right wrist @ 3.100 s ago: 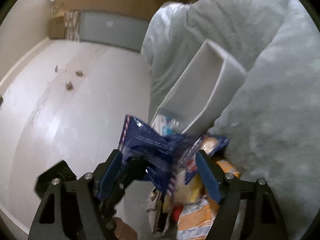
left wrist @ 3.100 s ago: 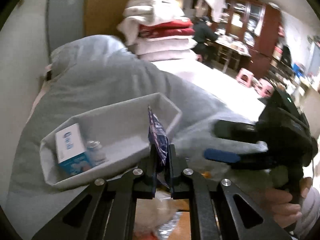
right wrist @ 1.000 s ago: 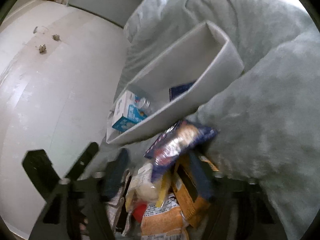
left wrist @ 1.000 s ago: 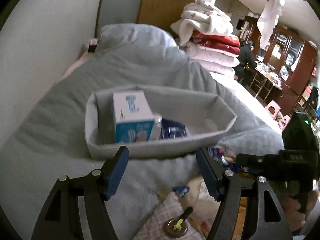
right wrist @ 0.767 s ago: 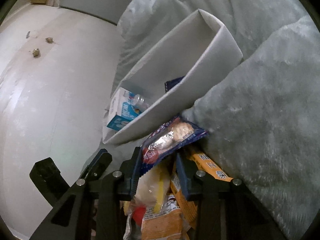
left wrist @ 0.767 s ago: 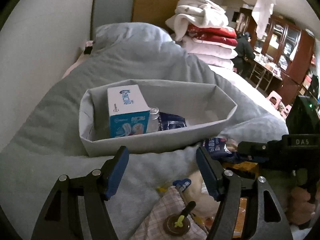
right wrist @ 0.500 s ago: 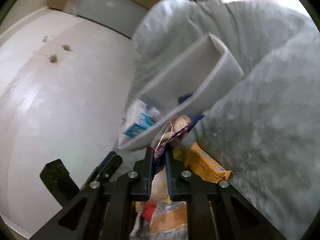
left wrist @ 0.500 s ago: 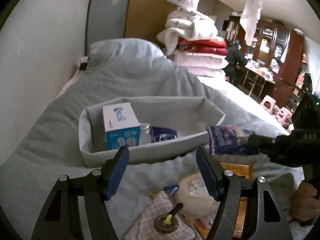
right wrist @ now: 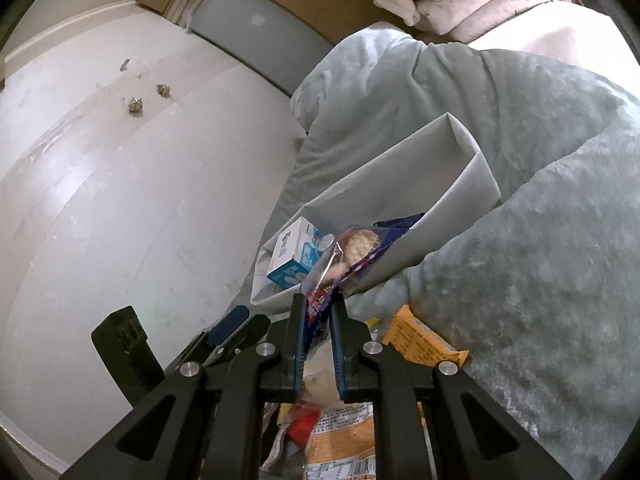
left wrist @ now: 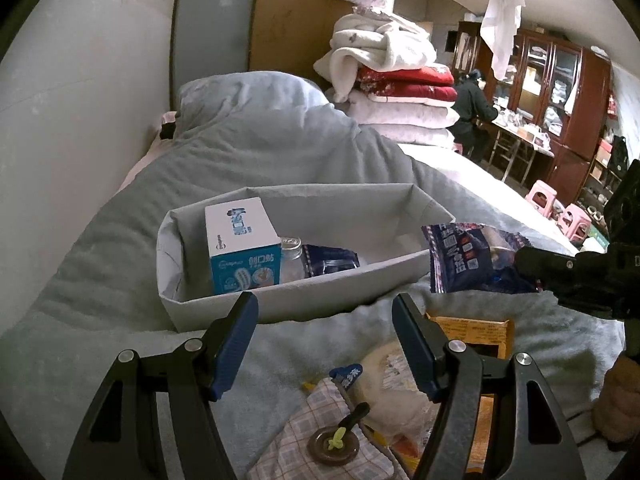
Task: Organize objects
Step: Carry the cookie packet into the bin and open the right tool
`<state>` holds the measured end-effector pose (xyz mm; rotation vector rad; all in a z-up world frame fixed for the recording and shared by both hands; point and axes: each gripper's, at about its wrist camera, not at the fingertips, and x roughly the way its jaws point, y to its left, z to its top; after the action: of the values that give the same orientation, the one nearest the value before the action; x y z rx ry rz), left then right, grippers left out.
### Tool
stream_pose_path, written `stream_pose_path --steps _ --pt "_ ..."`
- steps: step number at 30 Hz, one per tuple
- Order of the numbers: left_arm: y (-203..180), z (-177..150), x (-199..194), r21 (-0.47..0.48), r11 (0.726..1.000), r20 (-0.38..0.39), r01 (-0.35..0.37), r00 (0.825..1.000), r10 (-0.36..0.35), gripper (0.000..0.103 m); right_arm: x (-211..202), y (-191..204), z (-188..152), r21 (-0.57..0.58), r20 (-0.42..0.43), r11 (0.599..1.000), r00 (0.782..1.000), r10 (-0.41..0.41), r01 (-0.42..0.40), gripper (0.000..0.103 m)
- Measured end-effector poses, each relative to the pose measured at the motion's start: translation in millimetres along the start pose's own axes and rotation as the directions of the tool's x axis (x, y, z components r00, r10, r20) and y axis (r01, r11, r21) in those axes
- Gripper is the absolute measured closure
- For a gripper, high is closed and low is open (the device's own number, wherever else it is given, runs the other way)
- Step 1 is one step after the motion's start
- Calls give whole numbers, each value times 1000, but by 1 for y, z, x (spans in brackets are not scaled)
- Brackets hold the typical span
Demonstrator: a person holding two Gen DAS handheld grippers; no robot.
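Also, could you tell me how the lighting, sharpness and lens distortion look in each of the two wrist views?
Left wrist view: dim overall, strong fisheye bending with dark corners; the grey bin and white-and-blue box read sharp, while the cabinets at the far right look murky. Right wrist view: brighter, with soft glare on the white wall; the snack packet is fairly sharp, the blanket grainy.

Lived-in home, bedroom/living area: bed w/ grey blanket (left wrist: 248, 160), stack of folded quilts (left wrist: 396, 92) by the wall, dark wood glass-front cabinets (left wrist: 560, 92) crammed w/ stuff, 2 pink stools (left wrist: 560, 208), cloth (left wrist: 504, 12) hanging overhead.
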<state>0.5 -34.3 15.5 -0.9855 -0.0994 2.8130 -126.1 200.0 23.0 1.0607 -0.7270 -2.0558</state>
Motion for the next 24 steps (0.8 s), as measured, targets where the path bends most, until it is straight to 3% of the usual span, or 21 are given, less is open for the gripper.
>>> stream_pose_path --steps 6,8,12,17,21,24 --pt "3 22 12 -9 999 15 50 999 -50 34 6 10 11 -51 -4 998 1000 -31 30 91" --pt "6 34 21 -24 996 -1 80 997 -80 34 12 17 19 -78 -2 995 998 -65 64 91" --pt "10 49 40 -30 997 -44 74 996 -75 34 34 19 44 -82 -8 991 994 -106 105 91" --pt "23 48 54 -107 992 -85 68 993 -77 35 86 5 77 -29 -121 984 976 -179 177 91" --pt "30 40 52 -137 988 -95 67 992 -80 35 126 -6 87 23 -209 989 968 -137 145 91" --pt "36 40 50 -161 984 -92 73 992 -89 35 147 -14 85 49 -249 982 955 -164 181 91"
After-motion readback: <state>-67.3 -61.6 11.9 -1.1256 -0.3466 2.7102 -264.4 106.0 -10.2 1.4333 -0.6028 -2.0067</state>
